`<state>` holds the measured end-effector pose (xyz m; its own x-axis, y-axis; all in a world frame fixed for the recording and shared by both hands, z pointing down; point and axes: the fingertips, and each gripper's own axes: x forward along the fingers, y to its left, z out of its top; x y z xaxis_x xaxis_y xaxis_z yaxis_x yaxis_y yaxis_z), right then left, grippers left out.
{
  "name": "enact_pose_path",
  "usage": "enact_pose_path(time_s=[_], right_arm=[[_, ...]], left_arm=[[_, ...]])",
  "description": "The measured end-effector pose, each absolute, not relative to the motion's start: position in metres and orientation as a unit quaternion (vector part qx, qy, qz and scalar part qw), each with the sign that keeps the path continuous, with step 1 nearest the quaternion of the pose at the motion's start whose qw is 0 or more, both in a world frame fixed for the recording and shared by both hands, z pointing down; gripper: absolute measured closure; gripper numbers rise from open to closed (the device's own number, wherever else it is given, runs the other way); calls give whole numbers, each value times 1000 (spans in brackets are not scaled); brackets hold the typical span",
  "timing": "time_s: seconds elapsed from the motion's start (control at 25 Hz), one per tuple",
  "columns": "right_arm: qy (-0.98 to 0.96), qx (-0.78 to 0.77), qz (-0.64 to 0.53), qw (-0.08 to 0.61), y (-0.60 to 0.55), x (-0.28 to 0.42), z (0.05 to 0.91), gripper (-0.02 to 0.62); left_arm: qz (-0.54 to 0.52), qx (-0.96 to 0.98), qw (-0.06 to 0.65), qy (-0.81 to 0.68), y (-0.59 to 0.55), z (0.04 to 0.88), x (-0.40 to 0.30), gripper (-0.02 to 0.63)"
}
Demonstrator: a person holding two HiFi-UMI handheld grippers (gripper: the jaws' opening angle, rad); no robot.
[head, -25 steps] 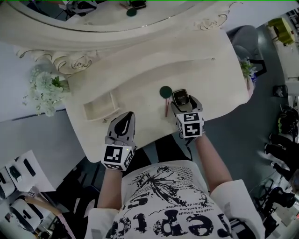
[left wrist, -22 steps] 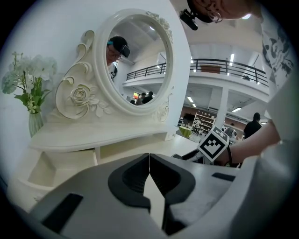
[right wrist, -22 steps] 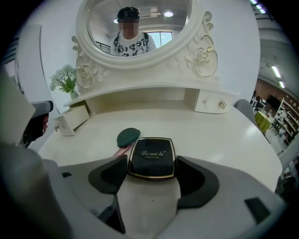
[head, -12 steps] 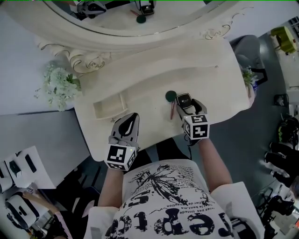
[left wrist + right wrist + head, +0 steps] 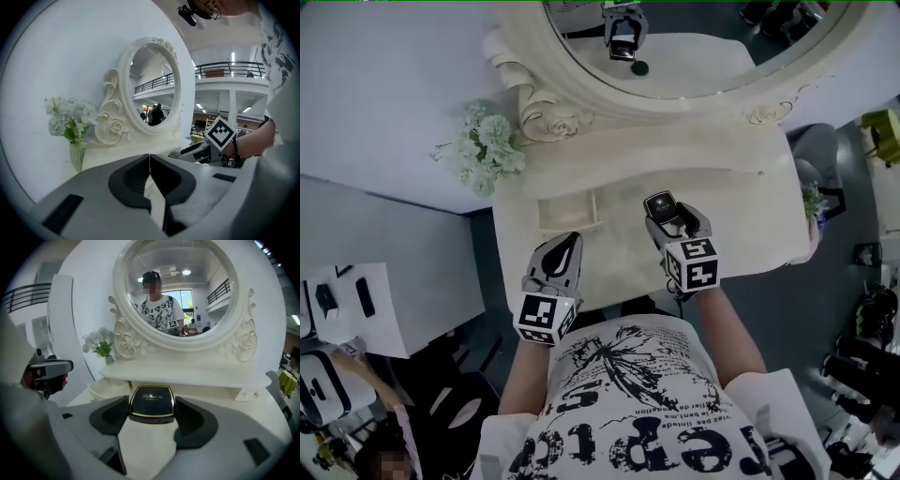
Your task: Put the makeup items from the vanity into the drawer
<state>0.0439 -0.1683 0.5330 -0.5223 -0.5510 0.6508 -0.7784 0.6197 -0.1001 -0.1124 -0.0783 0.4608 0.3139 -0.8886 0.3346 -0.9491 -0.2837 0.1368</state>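
Moved nearer the open drawer (image 5: 567, 226): right gripper (image 5: 661, 210), jaws clamped on a black compact (image 5: 661, 202), held over the bench (image 5: 741, 220) centre. Left gripper (image 5: 570, 241): jaws together, nothing between them, at the bench's front edge, below the drawer.

The drawer (image 5: 565, 212) sits left of the compact (image 5: 661, 204), flowers (image 5: 485, 145) behind it.

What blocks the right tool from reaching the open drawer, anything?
Likely nothing, so yes. The right tool, shut on the compact, sits just right of the drawer, with bare vanity top between. The left tool, shut, sits by the drawer's near edge, seemingly off that path.
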Motion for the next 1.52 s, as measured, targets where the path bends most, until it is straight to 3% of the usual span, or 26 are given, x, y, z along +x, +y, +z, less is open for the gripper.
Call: enact_pose_path(time_s=[0.4,0.76,1.16,1.52], right_arm=[[-895,272,175,309,-137,-87,536,270],[-891,249,185,331,-129,-139,561,270],[-888,269,170,333,-129,-134,560,270],[-868,329,177,326,-146,-78,558,270]], left_arm=[[80,737,152,-654,-40,453,-201,586],[76,707,159,-685,-14,455,-246,586],[74,715,155,-677,-17,455,-252,586],[81,748,152,-641,-43,455,-220,586]])
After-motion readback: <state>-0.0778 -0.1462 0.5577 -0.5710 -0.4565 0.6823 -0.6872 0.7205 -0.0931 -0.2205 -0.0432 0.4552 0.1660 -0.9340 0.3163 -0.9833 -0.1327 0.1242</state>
